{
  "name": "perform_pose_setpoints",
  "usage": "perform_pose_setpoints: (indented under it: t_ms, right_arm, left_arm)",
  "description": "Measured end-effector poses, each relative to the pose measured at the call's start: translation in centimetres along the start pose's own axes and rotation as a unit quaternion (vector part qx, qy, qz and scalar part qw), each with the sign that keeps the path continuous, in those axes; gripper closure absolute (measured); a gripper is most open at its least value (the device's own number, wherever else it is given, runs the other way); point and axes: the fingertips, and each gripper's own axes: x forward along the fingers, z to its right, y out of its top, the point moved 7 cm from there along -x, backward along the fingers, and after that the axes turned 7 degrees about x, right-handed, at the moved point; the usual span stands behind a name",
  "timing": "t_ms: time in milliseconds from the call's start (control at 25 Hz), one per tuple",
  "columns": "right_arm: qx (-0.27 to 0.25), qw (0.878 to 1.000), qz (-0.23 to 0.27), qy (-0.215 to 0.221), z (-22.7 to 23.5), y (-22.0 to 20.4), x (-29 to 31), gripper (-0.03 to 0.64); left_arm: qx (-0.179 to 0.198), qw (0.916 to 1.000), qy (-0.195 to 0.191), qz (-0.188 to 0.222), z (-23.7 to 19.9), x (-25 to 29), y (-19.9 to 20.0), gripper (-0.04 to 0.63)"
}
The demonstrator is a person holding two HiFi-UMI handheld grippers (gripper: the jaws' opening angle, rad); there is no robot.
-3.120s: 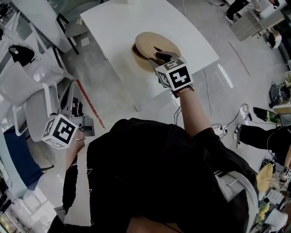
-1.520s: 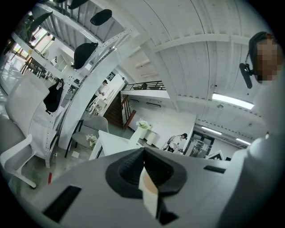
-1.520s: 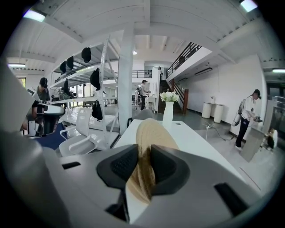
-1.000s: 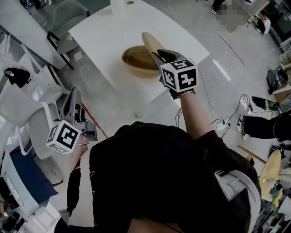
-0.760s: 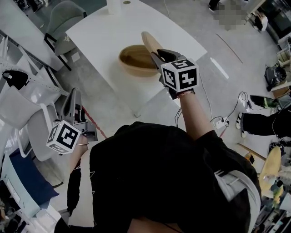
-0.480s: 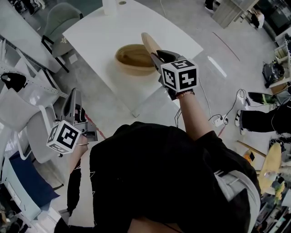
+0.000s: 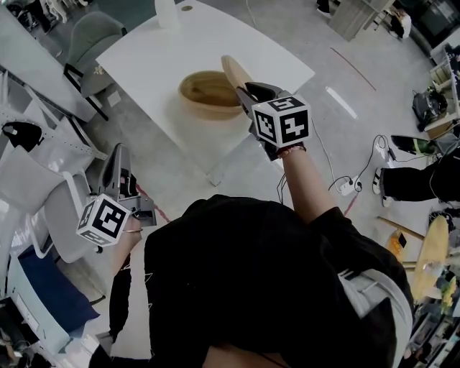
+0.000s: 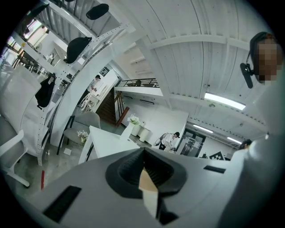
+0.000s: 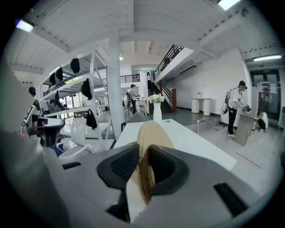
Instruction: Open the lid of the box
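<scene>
Lid (image 7: 234,72) upright on edge, just beside box (image 7: 205,93) rim, pinched between right gripper (image 7: 249,93) jaws. Box open on table (image 7: 158,50). Earlier, lid lay flat atop box. Left gripper (image 7: 115,162) jaws pressed together, well apart from box.

Seen from above, the lower part of the lid (image 7: 233,70) goes behind the right gripper (image 7: 242,90), and the lid covers the near right rim of the box (image 7: 205,90). The white vase (image 7: 167,10) at the far end of the table (image 7: 154,61) is cut by the top edge. In the right gripper view the box is almost all behind the jaws. What the person (image 9: 234,107) at the counter holds is too small to tell.
</scene>
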Motion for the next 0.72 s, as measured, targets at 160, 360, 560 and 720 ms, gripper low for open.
perform_pose_setpoints:
  t_ms: [160, 360, 560, 720]
  right_arm:
    - [0.003, 1.000, 0.004, -0.007, -0.1, -0.2, -0.6, 0.532]
    - [0.016, 1.000, 0.007, -0.016, -0.1, -0.6, -1.5, 0.532]
    - [0.026, 0.999, 0.016, -0.028, -0.7, -1.0, -2.5, 0.532]
    - [0.044, 0.998, 0.021, -0.038, -1.1, -1.4, -3.7, 0.532]
  left_arm:
    - [-0.002, 1.0000, -0.005, -0.002, 0.1, -0.3, -0.2, 0.586]
    - [-0.005, 1.0000, -0.008, -0.004, 0.2, -1.0, -0.4, 0.586]
    - [0.004, 0.9997, -0.023, -0.007, 0.0, -1.3, 0.1, 0.586]
    - [0.010, 0.9992, -0.036, -0.009, -0.2, -1.9, 0.8, 0.586]
